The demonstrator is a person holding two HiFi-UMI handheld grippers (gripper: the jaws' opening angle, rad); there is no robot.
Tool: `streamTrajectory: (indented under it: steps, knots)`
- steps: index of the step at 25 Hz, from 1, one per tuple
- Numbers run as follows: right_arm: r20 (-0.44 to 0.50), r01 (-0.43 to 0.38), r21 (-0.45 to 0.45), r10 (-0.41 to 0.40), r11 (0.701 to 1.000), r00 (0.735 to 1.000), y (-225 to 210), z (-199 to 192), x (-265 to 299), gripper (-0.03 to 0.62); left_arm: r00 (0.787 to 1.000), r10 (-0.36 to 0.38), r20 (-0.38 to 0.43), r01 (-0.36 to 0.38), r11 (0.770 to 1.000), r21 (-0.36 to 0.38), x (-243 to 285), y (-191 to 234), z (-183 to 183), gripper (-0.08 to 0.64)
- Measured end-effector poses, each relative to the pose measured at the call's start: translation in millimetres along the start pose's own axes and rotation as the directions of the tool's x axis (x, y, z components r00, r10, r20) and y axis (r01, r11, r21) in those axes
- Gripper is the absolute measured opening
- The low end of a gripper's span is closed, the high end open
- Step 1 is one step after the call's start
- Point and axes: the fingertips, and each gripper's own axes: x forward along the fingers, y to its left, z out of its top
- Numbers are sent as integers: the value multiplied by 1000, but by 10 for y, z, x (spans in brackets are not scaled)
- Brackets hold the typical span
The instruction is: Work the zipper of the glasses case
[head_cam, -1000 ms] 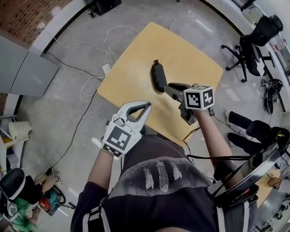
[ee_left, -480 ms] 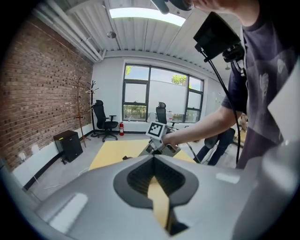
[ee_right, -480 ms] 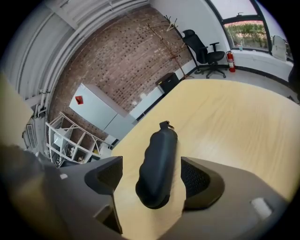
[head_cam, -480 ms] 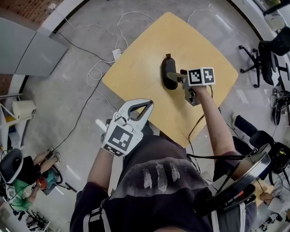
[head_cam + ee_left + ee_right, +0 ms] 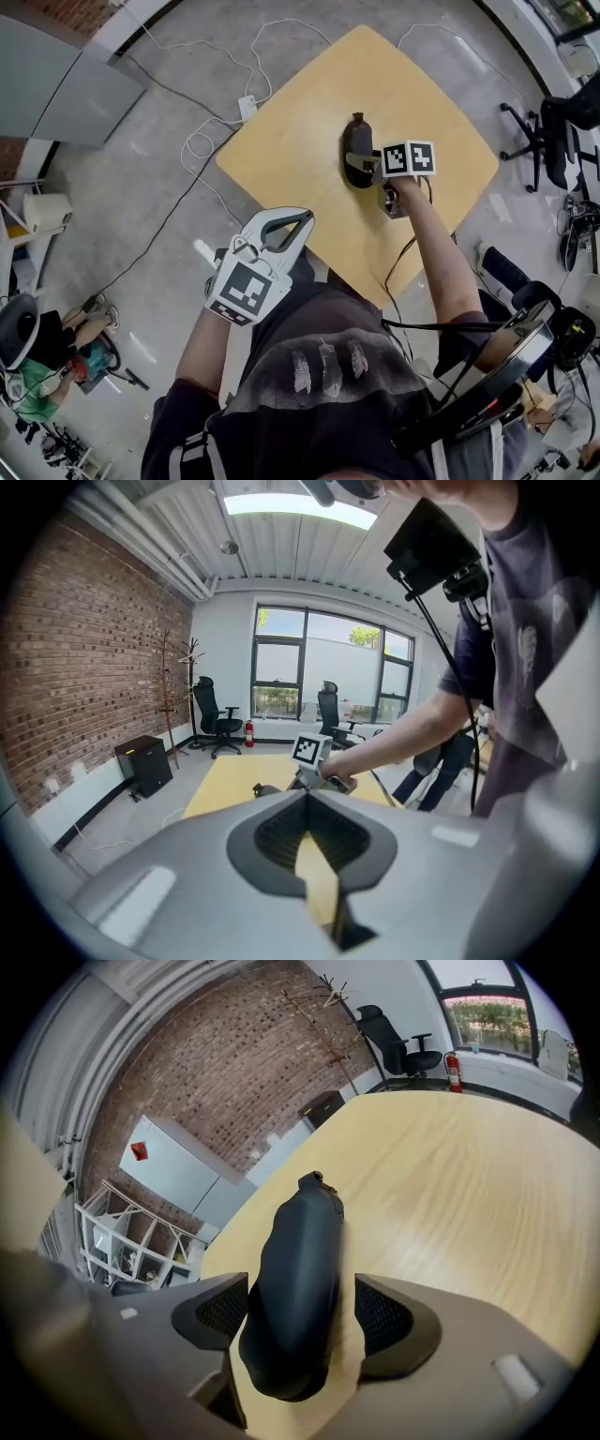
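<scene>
One pale wooden desk [image 5: 309, 112] carries a single black glasses case [image 5: 354, 141], which lies near the desk's middle with nothing else on the top. There are two grippers, one in each of the person's hands, and each bears one cube with square markers. The right gripper [image 5: 364, 167] points down at the case from its near end. Its two jaws have just been opening and now stand wide apart with the case between them, running lengthwise away from the camera. In the right gripper view the case sits close against the left pad [image 5: 223, 1312], while a strip of bare desk shows between it and the right pad [image 5: 382, 1316], so the jaws are not clamped on it. One small tab [image 5: 317, 1181] sticks up at the case's far end. The left gripper [image 5: 302, 221] hangs apart from the case, over the desk's near edge in front of the person's lap. Its two jaws are closed together on nothing. Beyond it, the left gripper view shows two black office chairs [image 5: 217, 720] by the windows, one coat stand [image 5: 184, 679] against the brick wall and one black box [image 5: 144, 765] on the floor.
</scene>
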Motion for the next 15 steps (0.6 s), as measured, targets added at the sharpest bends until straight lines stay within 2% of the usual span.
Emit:
streamTrajectory:
  steps: [4, 11, 15]
  knots:
    - [-26, -37, -7, 37, 999, 999, 114, -31, 94, 320, 1000, 8, 7, -8, 1000, -8, -40, 36, -22, 0]
    - [-33, -44, -61, 42, 997, 999, 196, -50, 120, 287, 999, 36, 17, -35, 999, -24, -157, 138, -93, 1]
    - [18, -135, -28, 136, 990, 991, 409, -68, -13, 282, 998, 60, 34, -60, 998, -23, -237, 254, -92, 0]
